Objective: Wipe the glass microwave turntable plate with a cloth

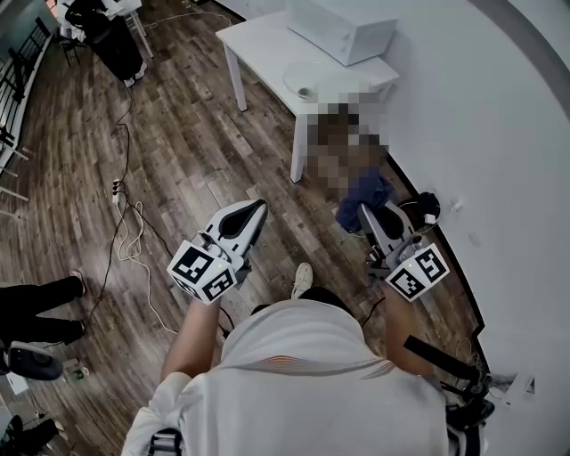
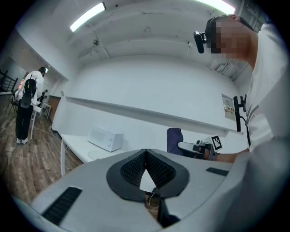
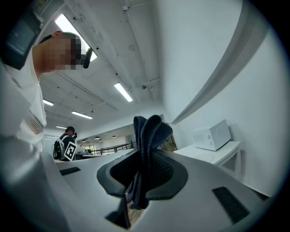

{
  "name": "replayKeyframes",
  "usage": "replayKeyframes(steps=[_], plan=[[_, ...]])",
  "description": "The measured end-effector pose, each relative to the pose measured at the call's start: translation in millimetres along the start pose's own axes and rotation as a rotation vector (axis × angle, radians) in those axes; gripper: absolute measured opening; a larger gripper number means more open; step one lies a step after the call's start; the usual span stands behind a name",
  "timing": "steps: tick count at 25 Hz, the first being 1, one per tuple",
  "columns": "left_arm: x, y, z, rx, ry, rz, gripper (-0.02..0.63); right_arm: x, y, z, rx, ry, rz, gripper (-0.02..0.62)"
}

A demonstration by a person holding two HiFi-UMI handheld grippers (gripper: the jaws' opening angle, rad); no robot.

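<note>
While the person is standing on the wooden floor, the left gripper is pointing forward, its fingers meeting at the tips and holding nothing. Well ahead of it, the white desk is carrying the glass plate, which is lying flat just in front of the white microwave. Further right, the right gripper is clamping a dark blue cloth that is bunching up above its fingers and hanging down below them, well apart from the plate.
</note>
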State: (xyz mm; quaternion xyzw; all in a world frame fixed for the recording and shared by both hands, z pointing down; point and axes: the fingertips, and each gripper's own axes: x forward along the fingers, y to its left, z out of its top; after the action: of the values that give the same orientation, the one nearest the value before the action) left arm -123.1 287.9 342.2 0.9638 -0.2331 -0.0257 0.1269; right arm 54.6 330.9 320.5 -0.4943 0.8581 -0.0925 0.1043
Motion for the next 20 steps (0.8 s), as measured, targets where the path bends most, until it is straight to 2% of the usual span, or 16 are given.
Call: replayKeyframes(steps=[10,20], plan=[[108.2,23.1,12.2,0.018,-0.002,0.023,0.011,26.9,-104.9,22.9,-0.001,-0.002,0.029,0.060],[165.4,41.1,6.1,0.023,0.030,0.012,0.011,48.9,-162.2,19.8,0.037,-0.003,0.033,0.060]])
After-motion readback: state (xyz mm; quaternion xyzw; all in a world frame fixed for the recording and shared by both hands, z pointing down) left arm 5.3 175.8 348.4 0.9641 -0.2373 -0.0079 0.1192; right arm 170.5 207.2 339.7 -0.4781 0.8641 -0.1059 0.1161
